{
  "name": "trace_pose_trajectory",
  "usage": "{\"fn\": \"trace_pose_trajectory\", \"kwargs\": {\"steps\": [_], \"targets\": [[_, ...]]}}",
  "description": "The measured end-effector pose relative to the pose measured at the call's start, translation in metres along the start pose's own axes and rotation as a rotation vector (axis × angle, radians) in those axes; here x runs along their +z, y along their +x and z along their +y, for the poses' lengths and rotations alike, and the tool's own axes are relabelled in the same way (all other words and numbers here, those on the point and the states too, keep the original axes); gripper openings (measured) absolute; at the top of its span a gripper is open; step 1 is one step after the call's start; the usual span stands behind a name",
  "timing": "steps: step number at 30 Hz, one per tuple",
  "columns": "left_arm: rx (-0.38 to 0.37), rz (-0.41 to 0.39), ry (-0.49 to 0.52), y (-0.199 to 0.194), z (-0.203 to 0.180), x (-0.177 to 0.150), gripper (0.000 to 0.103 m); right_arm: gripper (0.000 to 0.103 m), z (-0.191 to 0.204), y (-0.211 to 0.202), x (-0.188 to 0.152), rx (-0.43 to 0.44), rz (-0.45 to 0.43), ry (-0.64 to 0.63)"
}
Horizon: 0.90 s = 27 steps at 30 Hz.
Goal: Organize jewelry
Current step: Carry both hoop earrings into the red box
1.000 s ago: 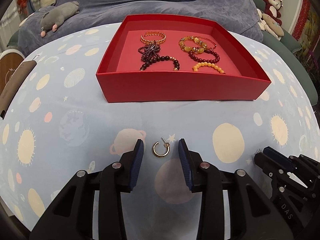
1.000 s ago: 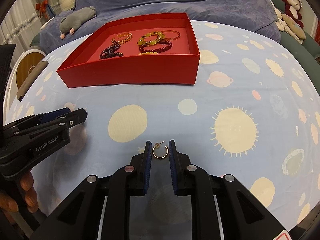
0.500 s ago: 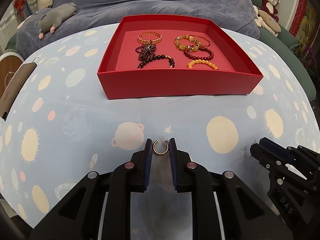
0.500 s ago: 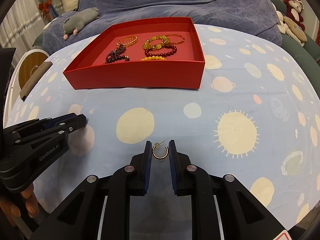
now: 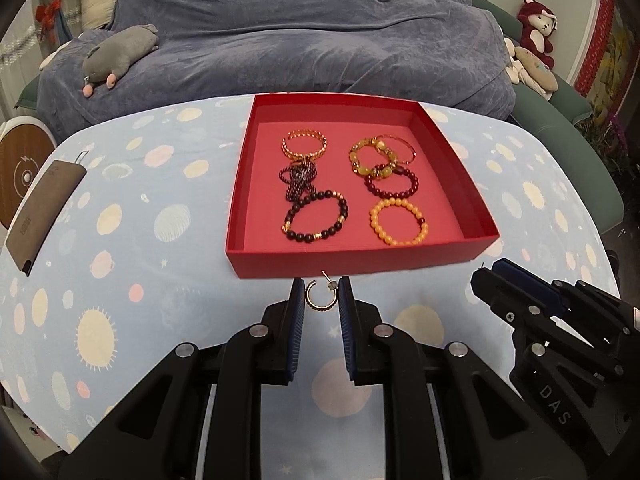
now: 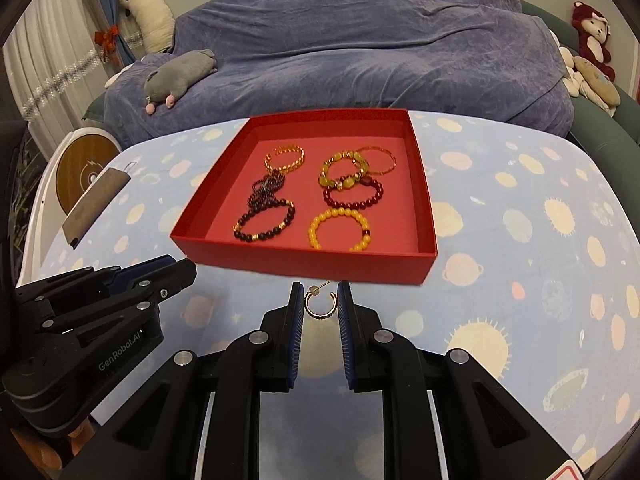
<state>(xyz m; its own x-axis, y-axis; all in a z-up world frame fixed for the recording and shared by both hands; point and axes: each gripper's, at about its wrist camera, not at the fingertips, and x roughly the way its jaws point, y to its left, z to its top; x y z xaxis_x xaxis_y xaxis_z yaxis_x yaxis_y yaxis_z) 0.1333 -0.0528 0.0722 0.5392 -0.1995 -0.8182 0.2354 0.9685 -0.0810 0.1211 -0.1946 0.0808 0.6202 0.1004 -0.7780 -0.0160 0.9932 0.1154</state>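
Note:
My left gripper [image 5: 320,300] is shut on a gold hoop earring [image 5: 319,299], held above the table just in front of the red box [image 5: 360,260]. My right gripper [image 6: 319,302] is shut on a second gold hoop earring [image 6: 319,304], also raised near the box's front wall [image 6: 308,266]. Several bead bracelets lie inside the box, among them a yellow one [image 5: 398,221] and a dark one [image 5: 316,217]. Each gripper shows in the other's view, the right one [image 5: 532,304] and the left one [image 6: 120,288].
The table wears a pale blue planet-print cloth [image 5: 120,280]. A brown pouch [image 5: 42,204] lies at its left edge. Behind stands a sofa under a blue-grey cover [image 5: 300,40] with a grey plush toy [image 5: 120,54] and red plush toys [image 5: 538,26].
My left gripper closed on its earring and lifted it. Both grippers rose and moved forward toward the red box, each carrying an earring.

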Motion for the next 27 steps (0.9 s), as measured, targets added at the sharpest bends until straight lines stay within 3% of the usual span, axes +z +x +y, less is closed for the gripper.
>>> {"fn": "trace_pose_trajectory", "kwargs": {"steps": [6,13,27], "targets": [[0.014,-0.029,0.008,0.015,-0.001,0.036,0.017,0.016,0.000,0.018,0.038,-0.010,-0.037,-0.013],[0.042,-0.010,0.008,0.050,0.004,0.063,0.017,0.016,-0.004,0.048,0.070,-0.024,-0.045,-0.016],[0.079,0.020,0.012,0.098,0.010,0.079,0.017,0.016,-0.023,0.101,0.079,-0.044,0.004,0.013]]}}
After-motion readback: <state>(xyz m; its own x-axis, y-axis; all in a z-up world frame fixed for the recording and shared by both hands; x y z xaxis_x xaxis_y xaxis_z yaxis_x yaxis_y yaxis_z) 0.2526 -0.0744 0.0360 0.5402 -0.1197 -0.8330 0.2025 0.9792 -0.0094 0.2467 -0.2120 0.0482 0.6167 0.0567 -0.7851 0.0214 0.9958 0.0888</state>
